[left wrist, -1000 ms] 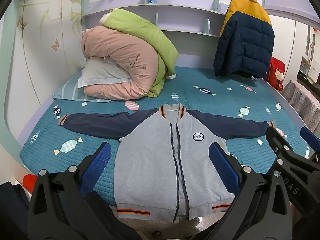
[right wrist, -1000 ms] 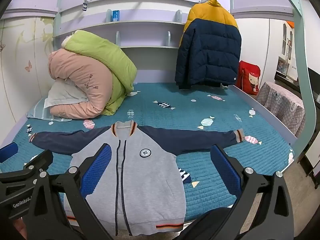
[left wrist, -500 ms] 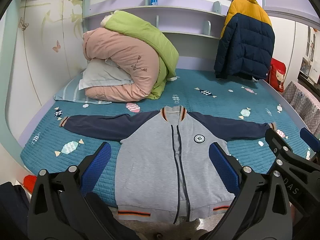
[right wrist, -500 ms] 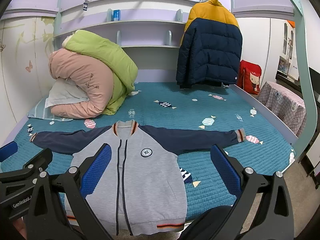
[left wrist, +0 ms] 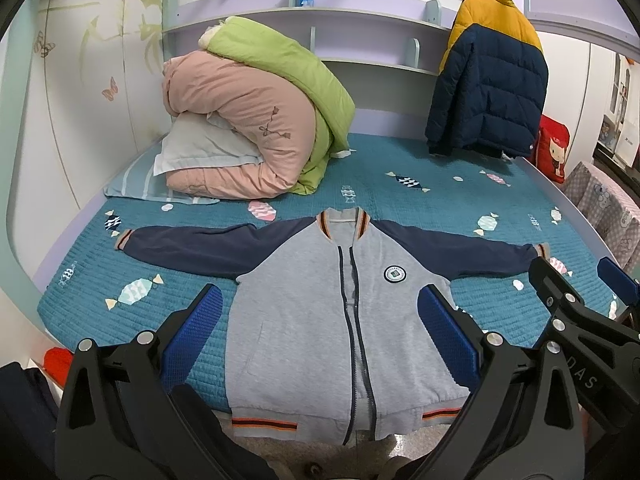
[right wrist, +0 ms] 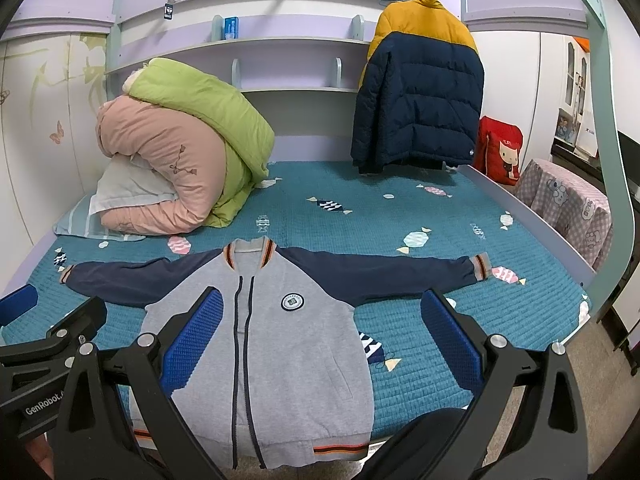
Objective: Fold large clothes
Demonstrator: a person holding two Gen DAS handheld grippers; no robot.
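Baseball jacket (left wrist: 328, 320) lay flat ahead of your left gripper (left wrist: 320, 332), right gripper (right wrist: 324, 332) beside it, both spread wide, gripping nothing.

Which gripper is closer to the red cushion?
Right. The right gripper hangs over the jacket's right half, on the red cushion's side of the bed. The left gripper hangs over the jacket's middle, farther from it.

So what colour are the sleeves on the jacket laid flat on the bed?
Navy blue sleeves, with striped grey-and-orange cuffs; clearest in the right wrist view.
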